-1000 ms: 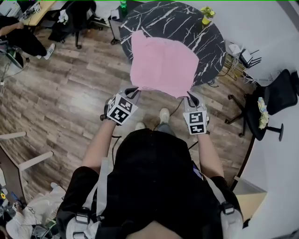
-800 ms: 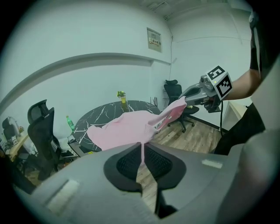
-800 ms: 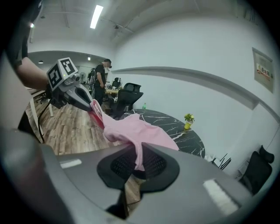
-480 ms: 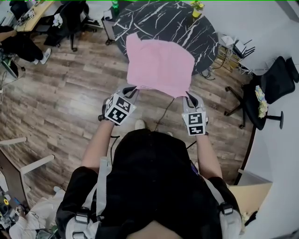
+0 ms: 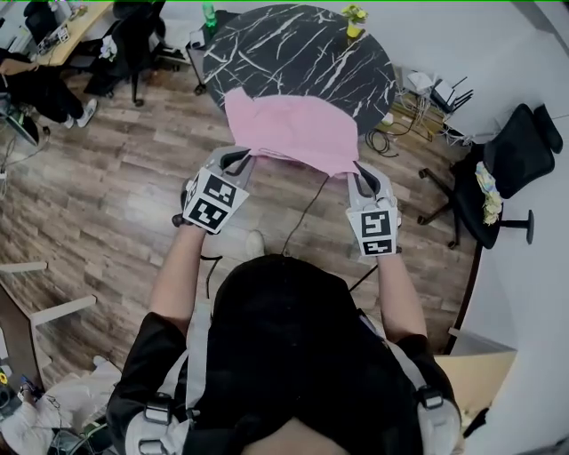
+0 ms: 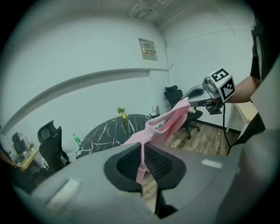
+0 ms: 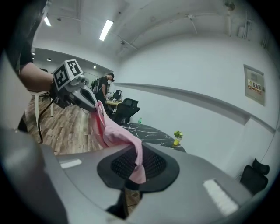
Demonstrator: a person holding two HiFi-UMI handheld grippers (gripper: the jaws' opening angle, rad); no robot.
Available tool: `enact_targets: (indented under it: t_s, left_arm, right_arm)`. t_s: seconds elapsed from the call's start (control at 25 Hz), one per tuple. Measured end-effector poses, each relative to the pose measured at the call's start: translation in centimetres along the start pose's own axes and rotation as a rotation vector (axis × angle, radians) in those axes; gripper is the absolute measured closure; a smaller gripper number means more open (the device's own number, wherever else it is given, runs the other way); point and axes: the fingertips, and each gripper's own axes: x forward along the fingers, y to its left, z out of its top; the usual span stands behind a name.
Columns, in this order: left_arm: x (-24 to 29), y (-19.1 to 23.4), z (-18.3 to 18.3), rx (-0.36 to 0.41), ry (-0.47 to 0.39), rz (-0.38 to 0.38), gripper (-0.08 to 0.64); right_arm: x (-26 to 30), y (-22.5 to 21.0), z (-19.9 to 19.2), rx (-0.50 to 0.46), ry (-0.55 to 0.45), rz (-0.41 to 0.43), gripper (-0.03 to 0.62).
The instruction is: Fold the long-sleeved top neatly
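The pink long-sleeved top (image 5: 289, 131) hangs stretched between my two grippers, its far part lying on the round black marble table (image 5: 311, 49). My left gripper (image 5: 238, 158) is shut on the top's near left edge, and pink cloth (image 6: 141, 164) is pinched between its jaws. At the near right edge my right gripper (image 5: 359, 175) is shut on the cloth (image 7: 138, 168) too. In the left gripper view the right gripper (image 6: 192, 95) shows across from it with the top (image 6: 168, 120) strung between. The right gripper view shows the left gripper (image 7: 89, 104) likewise.
A small yellow plant pot (image 5: 354, 16) stands at the table's far edge and a green bottle (image 5: 209, 16) at its left. Black office chairs stand at right (image 5: 511, 169) and far left (image 5: 133, 40). Cables (image 5: 409, 111) lie on the wooden floor beside the table.
Both grippers have risen and moved towards the table with the top's near edge. The hanging cloth is lifted, so less of it drapes off the table's near side.
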Motion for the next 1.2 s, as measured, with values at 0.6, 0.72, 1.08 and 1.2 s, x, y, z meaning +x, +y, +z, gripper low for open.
enact_targets:
  t_s: [0.6, 0.72, 1.08, 1.2]
  left_arm:
    - [-2.0, -0.7, 8.7, 0.128, -0.029, 0.061, 0.538]
    - [-2.7, -0.2, 9.8, 0.160, -0.049, 0.070, 0.538]
    - [-4.5, 2.8, 15.4, 0.261, -0.143, 0.118, 0.538]
    - [-5.1, 3.5, 17.2, 0.281, -0.179, 0.116, 0.538]
  right_arm:
    - [-3.3, -7.1, 6.3, -0.153, -0.131, -0.059, 0.575]
    - [-3.8, -7.3, 7.2, -0.183, -0.148, -0.077, 0.575]
    - [-4.0, -9.0, 11.0, -0.217, -0.215, -0.146, 0.575]
    - [-4.0, -10.2, 12.6, -0.210, -0.242, -0.173, 0.575]
